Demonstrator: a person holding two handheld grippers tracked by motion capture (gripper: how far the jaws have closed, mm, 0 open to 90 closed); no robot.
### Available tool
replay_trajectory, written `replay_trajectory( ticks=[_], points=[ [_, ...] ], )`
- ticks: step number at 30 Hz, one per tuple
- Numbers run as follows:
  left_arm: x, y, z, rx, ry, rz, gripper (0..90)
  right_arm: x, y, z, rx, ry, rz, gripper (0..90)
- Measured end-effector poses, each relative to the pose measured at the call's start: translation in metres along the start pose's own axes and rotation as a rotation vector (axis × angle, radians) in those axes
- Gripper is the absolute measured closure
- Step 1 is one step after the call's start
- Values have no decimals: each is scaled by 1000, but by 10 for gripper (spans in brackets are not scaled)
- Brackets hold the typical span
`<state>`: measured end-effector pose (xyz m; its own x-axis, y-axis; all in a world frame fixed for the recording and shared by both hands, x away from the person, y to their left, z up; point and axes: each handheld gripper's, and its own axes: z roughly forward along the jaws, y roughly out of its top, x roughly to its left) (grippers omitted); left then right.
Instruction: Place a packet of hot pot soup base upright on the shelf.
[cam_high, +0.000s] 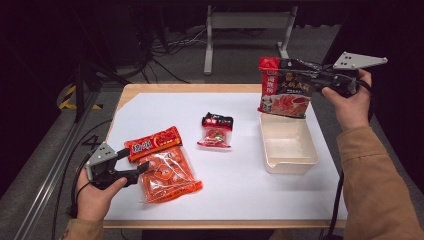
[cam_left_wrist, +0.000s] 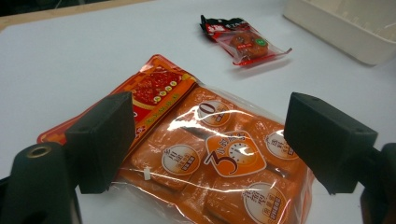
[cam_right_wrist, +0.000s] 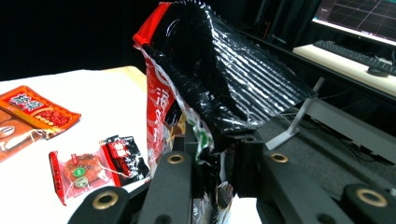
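- The desk, covered with a white sheet, carries every loose thing; the high view shows all of it, with both hands at opposite edges.
- The cream tray sits on the desk just below the right gripper's fingers; in the left gripper view a corner of it lies far beyond the fingers, up right.
- The black-and-red pouch hangs upright above the tray's far rim, pinched at its right edge by the right gripper, whose fingers sit narrow on it. The right gripper view shows the crinkled black back of the pouch rising straight from between the fingers.
- The orange packet lies flat on the desk, just ahead of the left gripper. In the left gripper view the fingers stand wide either side of the packet, not pressing it.
- The small red sachet lies on the desk between the two grippers, apart from both; it sits beyond the left fingers and left of the right fingers.
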<state>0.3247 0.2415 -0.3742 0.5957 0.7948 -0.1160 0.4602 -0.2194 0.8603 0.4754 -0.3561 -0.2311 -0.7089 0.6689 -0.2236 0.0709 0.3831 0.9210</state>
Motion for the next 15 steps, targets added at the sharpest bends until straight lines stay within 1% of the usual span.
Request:
replay_trajectory(
  ticks=[2, 6, 11, 15],
  points=[
    [0, -1, -1, 5, 0, -2, 177, -1, -3, 4, 6, 8, 3, 798],
    [1, -3, -1, 3, 3, -4, 177, -4, -8, 8, -3, 9, 14, 797],
    [3, -3, -1, 0, 2, -7, 177, -7, -12, 15, -2, 10, -7, 797],
    [3, -3, 1, 2, 0, -11, 177, -9, -17, 19, 1, 12, -3, 797]
  ],
)
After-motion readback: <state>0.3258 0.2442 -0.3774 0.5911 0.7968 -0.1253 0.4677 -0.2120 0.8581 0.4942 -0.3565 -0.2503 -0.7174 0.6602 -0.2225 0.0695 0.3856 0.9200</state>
